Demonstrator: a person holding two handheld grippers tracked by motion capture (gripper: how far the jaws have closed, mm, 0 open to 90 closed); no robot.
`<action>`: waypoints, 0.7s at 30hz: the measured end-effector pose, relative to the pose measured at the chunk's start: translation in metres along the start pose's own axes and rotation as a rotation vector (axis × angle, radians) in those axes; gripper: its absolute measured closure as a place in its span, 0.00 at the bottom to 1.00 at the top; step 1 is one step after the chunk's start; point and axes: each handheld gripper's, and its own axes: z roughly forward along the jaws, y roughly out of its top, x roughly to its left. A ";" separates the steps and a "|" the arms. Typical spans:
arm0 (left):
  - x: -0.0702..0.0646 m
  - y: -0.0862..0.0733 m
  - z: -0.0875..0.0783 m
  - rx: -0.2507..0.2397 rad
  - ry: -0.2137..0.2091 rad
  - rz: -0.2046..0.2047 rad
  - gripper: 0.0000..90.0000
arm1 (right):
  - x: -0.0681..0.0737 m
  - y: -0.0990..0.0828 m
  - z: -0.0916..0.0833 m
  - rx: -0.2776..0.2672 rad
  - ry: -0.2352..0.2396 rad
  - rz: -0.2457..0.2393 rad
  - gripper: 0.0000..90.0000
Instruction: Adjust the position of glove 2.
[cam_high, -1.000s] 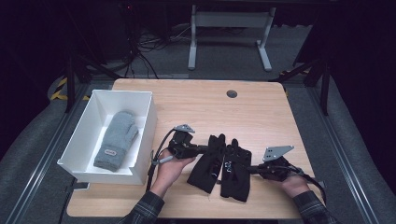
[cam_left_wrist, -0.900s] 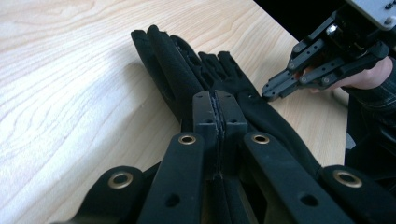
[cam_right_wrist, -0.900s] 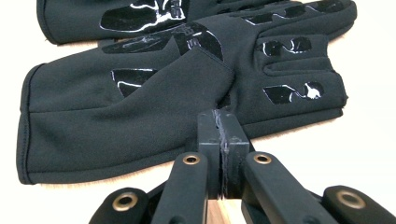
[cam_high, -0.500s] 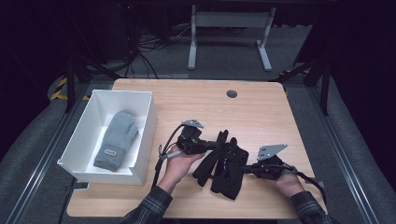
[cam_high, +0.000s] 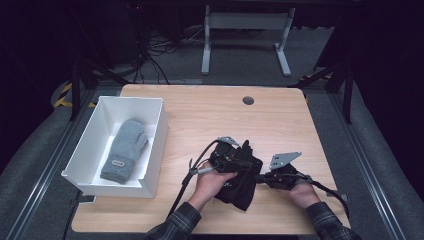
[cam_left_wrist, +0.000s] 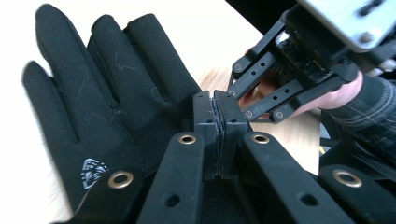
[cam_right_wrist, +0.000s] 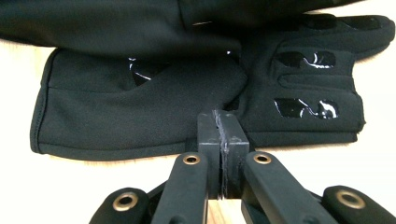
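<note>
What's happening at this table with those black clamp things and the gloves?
A person holds a clamp tool in each hand and works on a black glove lying on the wooden table. The left gripper is shut, apparently pinching the glove's fabric; the right gripper is shut at the glove's edge. A grey mitten already lies in the white box on the left.

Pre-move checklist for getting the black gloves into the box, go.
1. Left gripper jaws closed: ok. Whether they pinch glove fabric: cannot tell.
2. Right gripper jaws closed at the edge of the lower black glove: ok. Firm hold: cannot tell.
3. Gloves stacked: upper black glove lies over the lower one, bunched in the high view: not ok for a neat lift.
4. White box has room beside the grey mitten: ok.
5. Table between gloves and box free of things: ok.
</note>
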 end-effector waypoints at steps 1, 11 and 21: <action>0.000 0.000 0.004 0.000 -0.004 0.000 0.99 | 0.000 0.001 0.001 0.001 0.003 -0.004 1.00; -0.008 -0.003 -0.007 -0.002 -0.010 0.072 0.95 | -0.005 -0.006 -0.015 0.007 -0.069 0.001 0.92; -0.024 -0.043 -0.010 0.080 -0.003 0.106 1.00 | -0.037 -0.032 -0.050 -0.061 -0.265 0.137 0.48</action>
